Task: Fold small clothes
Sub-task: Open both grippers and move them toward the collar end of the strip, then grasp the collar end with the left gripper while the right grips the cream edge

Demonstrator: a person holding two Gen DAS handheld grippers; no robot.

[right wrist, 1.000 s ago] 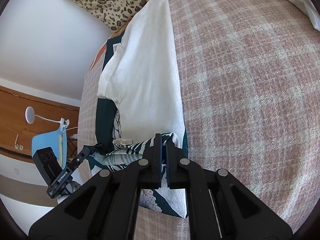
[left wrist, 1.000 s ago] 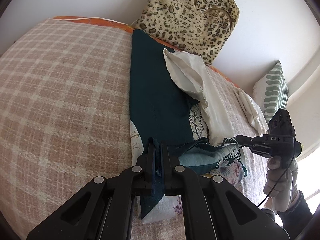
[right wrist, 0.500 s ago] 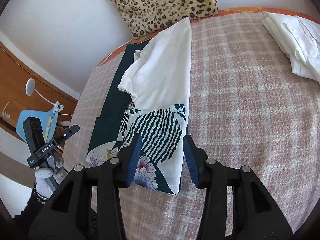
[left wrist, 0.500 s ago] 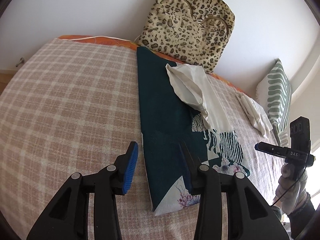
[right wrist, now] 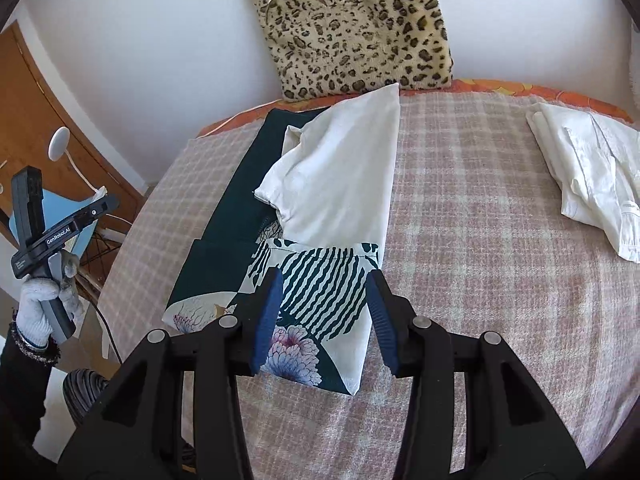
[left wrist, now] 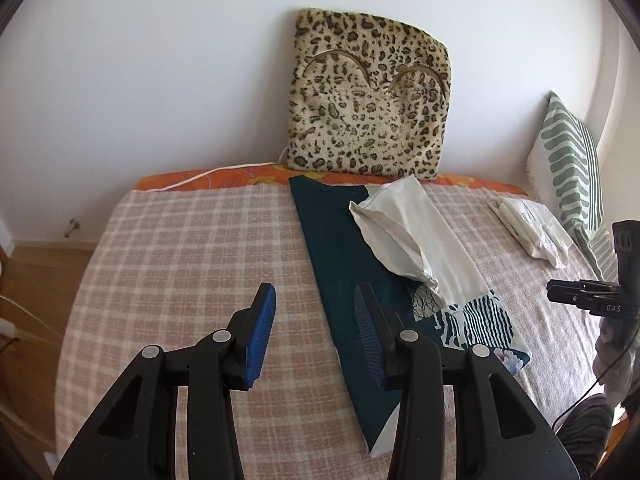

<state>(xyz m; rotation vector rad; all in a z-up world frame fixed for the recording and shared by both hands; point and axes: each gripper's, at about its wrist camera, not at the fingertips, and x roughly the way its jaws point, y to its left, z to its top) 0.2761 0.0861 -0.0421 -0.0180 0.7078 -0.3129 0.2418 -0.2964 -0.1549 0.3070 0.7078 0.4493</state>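
A long garment (left wrist: 352, 248) of dark teal and cream, with a striped and floral hem (right wrist: 320, 284), lies flat on the checked blanket (left wrist: 192, 256). Its sides are folded inwards and the hem end is turned up over it. My left gripper (left wrist: 315, 296) hovers above the garment's left edge, its jaws opening, nothing between the blue pads (left wrist: 262, 320). My right gripper (right wrist: 325, 280) hangs open above the striped hem, holding nothing. Each gripper also shows in the other's view: the right gripper (left wrist: 580, 300) at the right edge, the left gripper (right wrist: 92, 212) in a gloved hand (right wrist: 40, 300) at the left.
A leopard-print cushion (left wrist: 368, 100) leans on the wall behind the garment. A folded white shirt (right wrist: 592, 176) lies at the right of the bed, beside a green-striped pillow (left wrist: 572, 164). A wooden door (right wrist: 36, 120) and a blue chair (right wrist: 64, 220) stand left of the bed.
Both grippers were shut on the garment's hem end a second ago. They have let it go, opened and risen away. The hem now lies folded up on the garment.
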